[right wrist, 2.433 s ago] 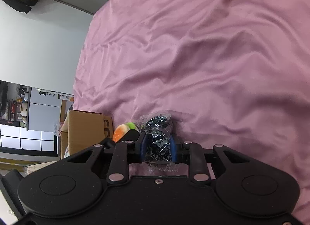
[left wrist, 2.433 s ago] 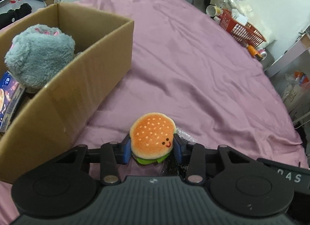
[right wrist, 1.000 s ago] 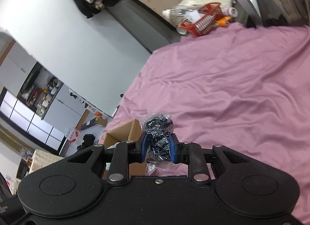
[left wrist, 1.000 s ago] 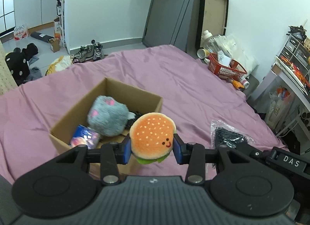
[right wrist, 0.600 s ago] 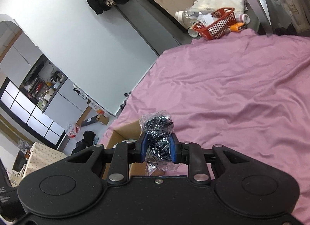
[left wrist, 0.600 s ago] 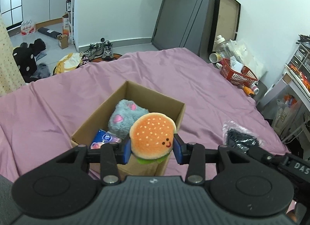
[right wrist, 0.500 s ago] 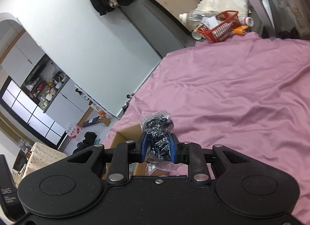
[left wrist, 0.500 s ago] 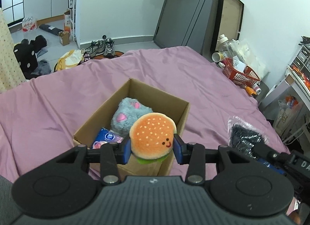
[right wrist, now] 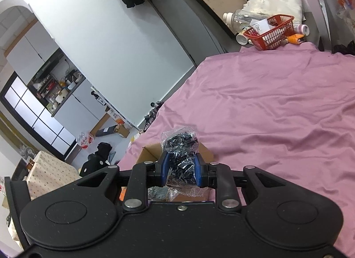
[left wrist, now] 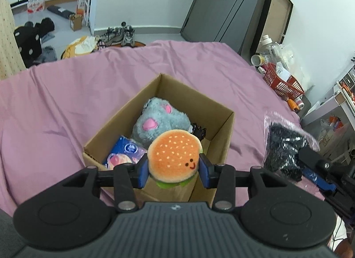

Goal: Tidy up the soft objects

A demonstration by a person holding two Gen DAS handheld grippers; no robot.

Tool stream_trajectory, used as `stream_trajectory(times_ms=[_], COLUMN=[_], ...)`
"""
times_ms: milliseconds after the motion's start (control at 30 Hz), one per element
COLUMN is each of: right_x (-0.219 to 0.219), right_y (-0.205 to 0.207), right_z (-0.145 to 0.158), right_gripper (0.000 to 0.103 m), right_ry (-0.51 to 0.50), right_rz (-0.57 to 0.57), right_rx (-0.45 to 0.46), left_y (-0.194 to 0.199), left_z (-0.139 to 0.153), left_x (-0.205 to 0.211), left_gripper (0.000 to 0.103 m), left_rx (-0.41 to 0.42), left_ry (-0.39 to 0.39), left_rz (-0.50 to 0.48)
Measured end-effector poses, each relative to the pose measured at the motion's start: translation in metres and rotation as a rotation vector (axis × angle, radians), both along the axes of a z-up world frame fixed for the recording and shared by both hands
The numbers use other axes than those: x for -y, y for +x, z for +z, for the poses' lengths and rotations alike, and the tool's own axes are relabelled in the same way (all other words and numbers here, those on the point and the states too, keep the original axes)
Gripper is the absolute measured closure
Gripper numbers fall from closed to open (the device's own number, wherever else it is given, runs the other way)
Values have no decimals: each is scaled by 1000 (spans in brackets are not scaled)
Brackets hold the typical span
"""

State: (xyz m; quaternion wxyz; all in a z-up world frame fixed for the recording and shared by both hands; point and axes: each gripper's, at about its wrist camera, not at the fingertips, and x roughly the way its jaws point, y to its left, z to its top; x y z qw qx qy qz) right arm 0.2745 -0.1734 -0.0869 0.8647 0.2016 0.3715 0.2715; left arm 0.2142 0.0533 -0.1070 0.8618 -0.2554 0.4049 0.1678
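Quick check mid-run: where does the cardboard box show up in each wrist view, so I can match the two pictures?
Left wrist: cardboard box sits centre frame on the pink sheet, open, just beyond the burger plush held in the left gripper.
Right wrist: only its top edges show, low centre, behind the bagged black item in the right gripper.
Shared landmark: red basket.

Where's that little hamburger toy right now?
In the left wrist view, the hamburger plush is pinched in the left gripper, over the near end of the cardboard box.
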Motion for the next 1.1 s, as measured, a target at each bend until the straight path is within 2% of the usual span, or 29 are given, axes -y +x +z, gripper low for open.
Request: stream_trajectory(times_ms=[133,333,467,633,700,733,800,933,1100], right_x=[-18,-47,-61,-71,-74,-74,-70,-64,-45], right_y=[0,-3,-6,-9,-10,-10,-12,-16,-18], right_z=[-1,-4,-8,-11,-9,-9,-5,4,-2], right_gripper=[79,79,79,78,74,59,39,39,39], right_ry=[-29,-78,-108,-128,-138,-141,-118,-111,-106], right_rz=[23,63,78,87,94,92,78,62,29], right_rx=[-3,-14,-20,-32,-49,-61,-59,-24,-72], left_y=[2,3,0,-5,-6,-7,-7,-4,-1], left_z=[-13,-18,-15,-10,-8,-7,-5,-1,8], left_x=[-2,-10,-24,-42,-47,-48,-49,-45,-38], left_gripper=[57,47,40,39,39,39,38,28,25], left_rx=[-29,-49,-38,-33,-31,-30,-30,-36,-72], left_ry=[-35,-40,-68,-76,-79,-77,-67,-43,-30], left_rz=[-19,-44,-20,14,24,27,25,6,-35])
